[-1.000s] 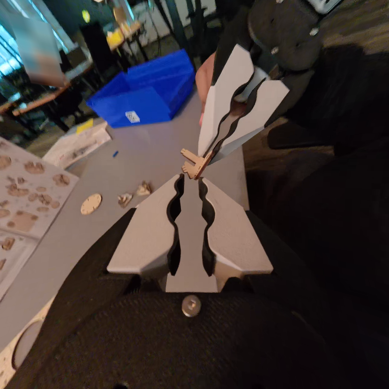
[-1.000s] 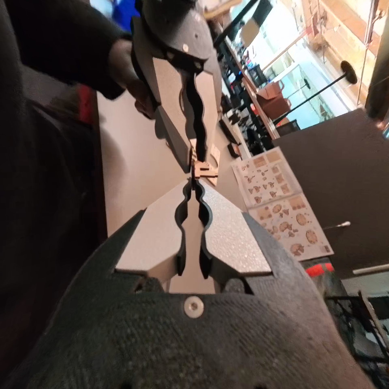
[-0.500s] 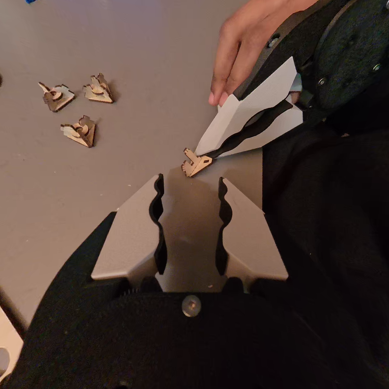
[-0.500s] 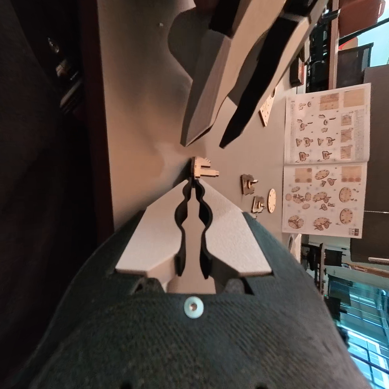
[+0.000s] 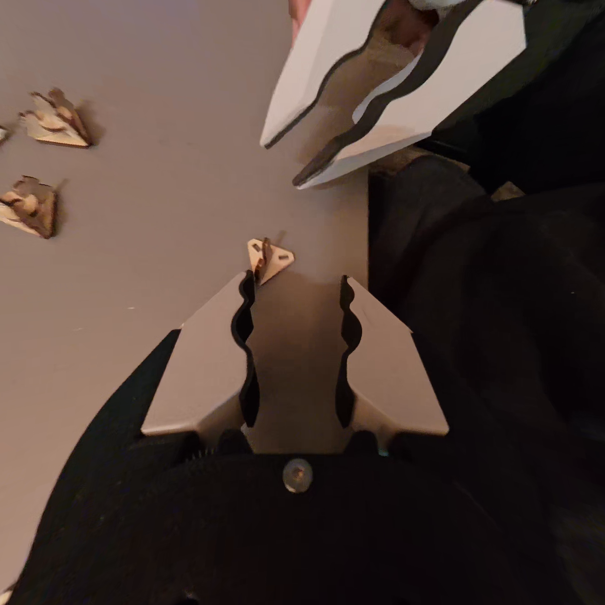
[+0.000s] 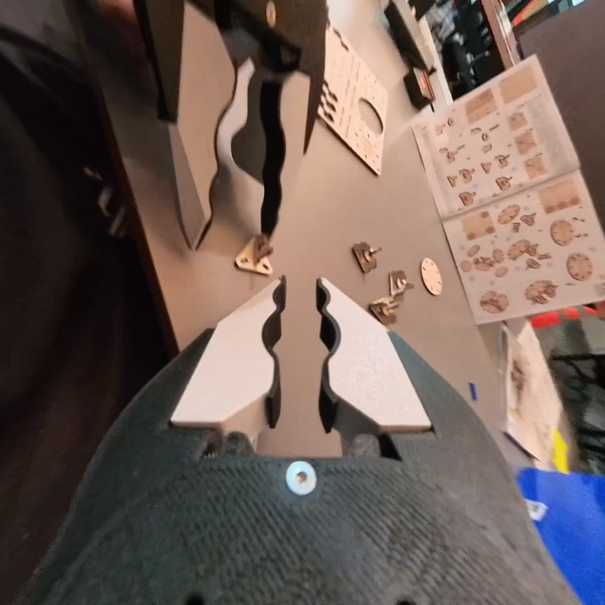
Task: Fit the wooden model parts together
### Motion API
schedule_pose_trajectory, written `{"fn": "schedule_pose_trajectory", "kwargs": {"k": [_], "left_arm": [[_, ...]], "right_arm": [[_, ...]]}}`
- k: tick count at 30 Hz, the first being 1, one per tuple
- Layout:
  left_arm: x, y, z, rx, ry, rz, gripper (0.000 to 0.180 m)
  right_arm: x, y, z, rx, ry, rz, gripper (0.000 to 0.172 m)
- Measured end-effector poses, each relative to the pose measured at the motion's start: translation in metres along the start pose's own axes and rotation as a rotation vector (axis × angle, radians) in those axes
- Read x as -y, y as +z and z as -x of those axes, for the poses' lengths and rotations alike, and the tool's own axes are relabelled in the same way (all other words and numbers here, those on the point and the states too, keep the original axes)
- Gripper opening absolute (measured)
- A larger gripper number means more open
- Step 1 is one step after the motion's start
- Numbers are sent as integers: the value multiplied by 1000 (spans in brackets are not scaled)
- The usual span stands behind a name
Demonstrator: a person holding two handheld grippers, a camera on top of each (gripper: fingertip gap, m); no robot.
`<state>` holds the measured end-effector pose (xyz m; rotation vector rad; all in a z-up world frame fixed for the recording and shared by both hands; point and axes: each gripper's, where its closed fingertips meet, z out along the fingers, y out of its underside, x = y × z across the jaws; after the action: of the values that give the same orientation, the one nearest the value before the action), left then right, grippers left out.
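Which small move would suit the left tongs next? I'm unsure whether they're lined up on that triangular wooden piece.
Probably a slight shift left. The left tongs stand open with nothing between them, and the triangular wooden piece lies flat on the table just off the left fingertip, not centred in the gap.

both grippers are held low with nothing gripped: the left gripper [image 5: 296, 278] with jaws wide apart, the right gripper [image 6: 300, 278] with jaws narrowly parted.

My two grippers, left gripper [image 5: 298, 278] and right gripper [image 6: 300, 279], have pale wedge fingers, wavy black pads, textured black bodies, silver screws.
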<state>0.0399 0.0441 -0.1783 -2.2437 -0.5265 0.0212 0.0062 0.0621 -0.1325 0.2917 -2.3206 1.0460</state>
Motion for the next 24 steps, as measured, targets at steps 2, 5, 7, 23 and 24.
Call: {"fn": "schedule_pose_trajectory", "kwargs": {"k": [2, 5, 7, 23, 24], "left_arm": [[0, 2, -15, -73, -8, 7, 53], [3, 7, -41, -201, -26, 13, 53], [9, 9, -49, -228, -7, -11, 53], [8, 9, 4, 63, -75, -11, 32], [7, 12, 1, 53, -67, 4, 32]], "right_arm": [[4, -1, 2, 21, 18, -10, 17], [-2, -4, 2, 35, 51, 9, 17], [1, -9, 4, 97, 154, -19, 17], [64, -58, -118, -386, 936, -776, 0], [59, -54, -119, -445, 975, -781, 0]]}}
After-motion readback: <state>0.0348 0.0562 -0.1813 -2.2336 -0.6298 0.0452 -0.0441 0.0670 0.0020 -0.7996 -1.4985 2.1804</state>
